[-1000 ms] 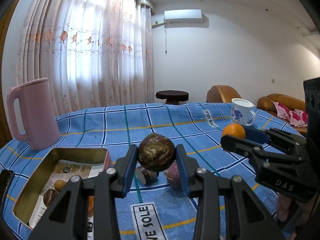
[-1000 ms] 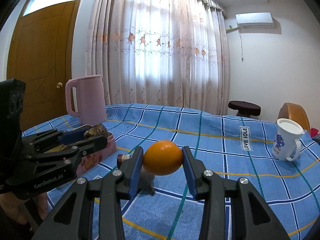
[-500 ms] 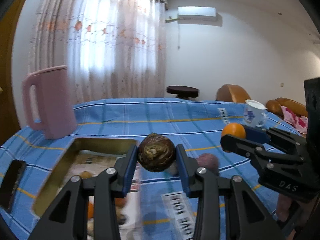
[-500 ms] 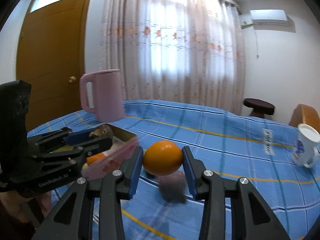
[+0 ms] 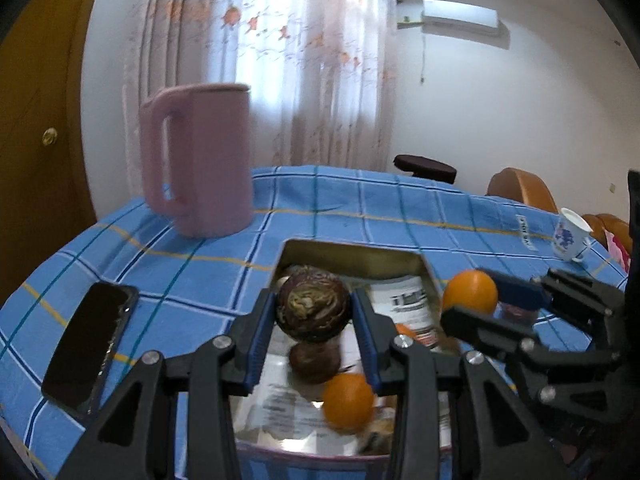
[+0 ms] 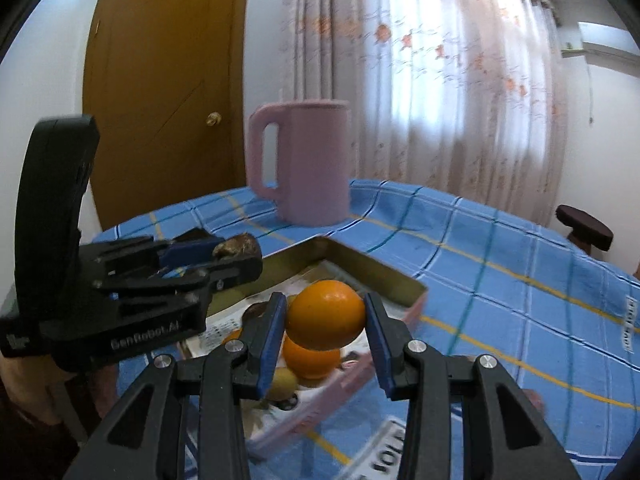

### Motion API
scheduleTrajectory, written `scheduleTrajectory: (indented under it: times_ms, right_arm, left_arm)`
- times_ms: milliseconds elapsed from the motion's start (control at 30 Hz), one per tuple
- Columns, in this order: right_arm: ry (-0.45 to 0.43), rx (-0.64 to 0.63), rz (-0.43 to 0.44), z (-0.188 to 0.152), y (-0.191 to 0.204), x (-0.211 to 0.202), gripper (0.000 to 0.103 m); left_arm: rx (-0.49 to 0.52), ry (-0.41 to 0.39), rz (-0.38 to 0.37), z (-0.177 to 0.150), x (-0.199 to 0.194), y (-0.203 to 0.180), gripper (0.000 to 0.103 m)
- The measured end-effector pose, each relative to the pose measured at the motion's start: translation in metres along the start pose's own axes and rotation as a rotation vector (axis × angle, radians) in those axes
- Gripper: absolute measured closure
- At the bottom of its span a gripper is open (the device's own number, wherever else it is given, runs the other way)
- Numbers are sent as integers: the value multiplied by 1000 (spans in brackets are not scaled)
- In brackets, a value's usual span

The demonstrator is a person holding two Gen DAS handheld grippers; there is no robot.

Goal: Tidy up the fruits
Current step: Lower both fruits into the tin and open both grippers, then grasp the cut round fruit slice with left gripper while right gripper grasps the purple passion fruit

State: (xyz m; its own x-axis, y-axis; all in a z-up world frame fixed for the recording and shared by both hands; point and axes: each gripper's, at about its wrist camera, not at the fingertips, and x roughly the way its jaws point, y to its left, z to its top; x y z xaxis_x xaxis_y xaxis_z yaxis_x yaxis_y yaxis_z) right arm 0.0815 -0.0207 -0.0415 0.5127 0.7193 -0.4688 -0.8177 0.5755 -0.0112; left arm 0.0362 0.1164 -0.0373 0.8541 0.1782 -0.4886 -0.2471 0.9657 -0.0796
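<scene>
Materials and surface finish

Woven checked tablecloth [image 5: 360, 208]; brass-toned metal tin [image 5: 352, 250], printed paper lining; matt pink plastic jug [image 5: 204, 160]; glossy black phone [image 5: 88, 344]; smooth-skinned orange [image 6: 325, 315].

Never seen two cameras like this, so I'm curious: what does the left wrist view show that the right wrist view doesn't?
Only the left view: a black phone on the cloth and a white mug.
Only the right view: the wooden door.
Both: the pink jug, the metal tin, the left gripper clamping a brown fruit, the right gripper clamping an orange.
</scene>
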Motion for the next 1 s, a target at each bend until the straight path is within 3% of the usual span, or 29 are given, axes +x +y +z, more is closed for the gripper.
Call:
scheduleTrajectory:
  times_ms: [367, 400, 467, 500, 533, 600, 800, 900, 1000]
  right_arm:
    - [120, -31, 62, -8, 15, 26, 61]
    - [114, -33, 53, -8, 16, 25, 60]
    - [106, -31, 66, -8, 15, 24, 50]
    - [97, -28, 64, -8, 14, 21, 42]
    - [80, -26, 50, -8, 12, 16, 41]
    - [64, -26, 37, -10, 7, 6, 41]
    - [56, 21, -136, -25, -44, -33, 41]
    - [91, 87, -265, -37, -83, -45, 41]
    - [116, 159, -297, -43, -107, -48, 41]
  left_arm:
    - [-25, 62, -2, -12, 10, 15, 61]
    - [-23, 58, -3, -12, 8, 14, 58]
    - [-21, 50, 12, -11, 6, 12, 43]
    - [-26, 42, 18, -10, 4, 12, 30]
    - [-34, 31, 18, -9, 1, 12, 23]
    - [-42, 15, 14, -7, -2, 10, 19]
    - [-5, 4, -37, -4, -4, -19, 18]
    - [9, 8, -76, -4, -3, -39, 10]
    - [49, 15, -114, -4, -1, -63, 10]
